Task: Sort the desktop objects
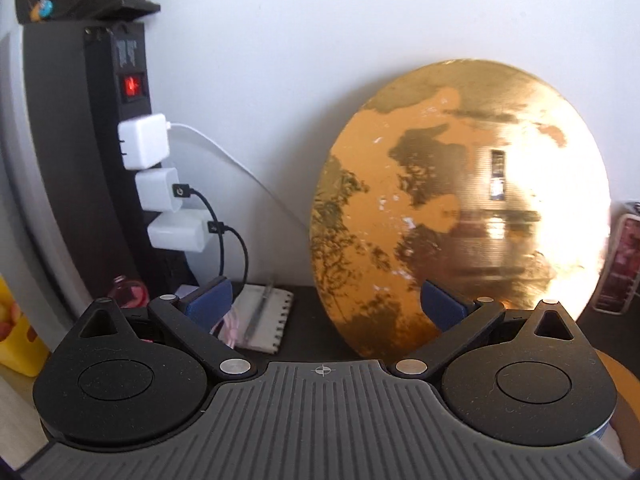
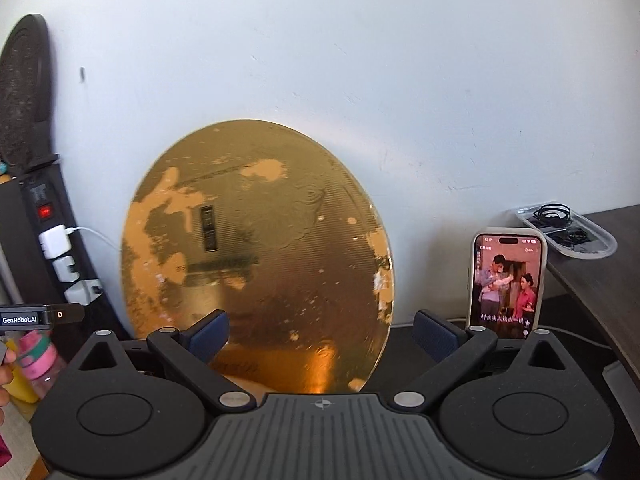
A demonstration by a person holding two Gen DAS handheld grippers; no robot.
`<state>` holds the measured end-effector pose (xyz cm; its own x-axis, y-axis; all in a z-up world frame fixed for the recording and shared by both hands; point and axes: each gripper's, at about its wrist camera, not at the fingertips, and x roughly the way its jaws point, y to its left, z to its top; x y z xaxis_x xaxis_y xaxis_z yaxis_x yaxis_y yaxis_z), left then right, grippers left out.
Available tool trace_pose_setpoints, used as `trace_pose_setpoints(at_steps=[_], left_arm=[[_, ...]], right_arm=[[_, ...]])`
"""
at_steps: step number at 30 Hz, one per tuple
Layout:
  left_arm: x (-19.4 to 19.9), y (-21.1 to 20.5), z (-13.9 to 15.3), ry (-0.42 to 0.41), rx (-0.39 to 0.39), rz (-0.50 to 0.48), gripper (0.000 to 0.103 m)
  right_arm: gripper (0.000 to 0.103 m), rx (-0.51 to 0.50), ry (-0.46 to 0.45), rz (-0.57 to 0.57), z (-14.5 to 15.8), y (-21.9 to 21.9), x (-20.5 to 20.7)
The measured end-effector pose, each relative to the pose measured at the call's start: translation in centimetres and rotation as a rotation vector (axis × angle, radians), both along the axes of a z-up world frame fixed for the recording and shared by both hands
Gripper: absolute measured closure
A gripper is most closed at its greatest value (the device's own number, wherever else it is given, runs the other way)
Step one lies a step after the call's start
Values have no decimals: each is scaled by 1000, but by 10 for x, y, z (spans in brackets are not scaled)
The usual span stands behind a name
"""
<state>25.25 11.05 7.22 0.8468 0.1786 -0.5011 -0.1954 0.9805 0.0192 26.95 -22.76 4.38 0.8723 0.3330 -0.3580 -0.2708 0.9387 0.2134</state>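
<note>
Both of your tools are spread wide and hold nothing. The left gripper [image 1: 326,306] and the right gripper [image 2: 322,330] each face the gold disc [image 1: 460,208], which stands on edge, leaning back against the white wall [image 1: 320,20].

If the disc is your next pick, treat it as thin, slick and easy to tip. Come at its rim rather than its face, so the pads [image 1: 212,300] close across the thin board, and keep the free tool near to steady it — a lean like this may slide flat once nudged.

In the left wrist view the disc fills the space from twelve to three o'clock of the jaws, its lower rim just behind the right pad. The spiral notebook [image 1: 264,320] lies on the dark desk at about eleven o'clock, beside the left pad. The power strip [image 1: 128,92] with its white chargers rises at ten o'clock.

In the right wrist view the disc [image 2: 256,256] sits at twelve o'clock, centred between the jaws. The phone [image 2: 506,284] stands upright at two o'clock with its screen lit; the clear tray of cables [image 2: 568,232] lies beyond it — well apart from both tools.
</note>
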Motion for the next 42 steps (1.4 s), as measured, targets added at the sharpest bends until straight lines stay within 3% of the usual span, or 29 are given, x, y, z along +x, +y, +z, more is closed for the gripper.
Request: trace_pose_setpoints(at_steps=[7,12,15,26,35,42], left_arm=[[57,17,-32,35,-156,-34,0],[79,27,-48,16,-202,13,0],[84,33,-55,0,-244,-18,0],[100,32,-76,-20,-249,-123,0],[103,23,-77,-46,-233,-169,0],[103,15,-78,-34,-203,-183,0]], right_arm=[[0,39,-17,-10,-15,-12,50],[0,86,-21,-13,-28,-21,77],[0,106,-33,-20,-36,-25,88],[0,164,-37,37,-57,-24,110],[0,284,-41,143,-67,-25,127],[2,256,-61,168,-60,-17,124]])
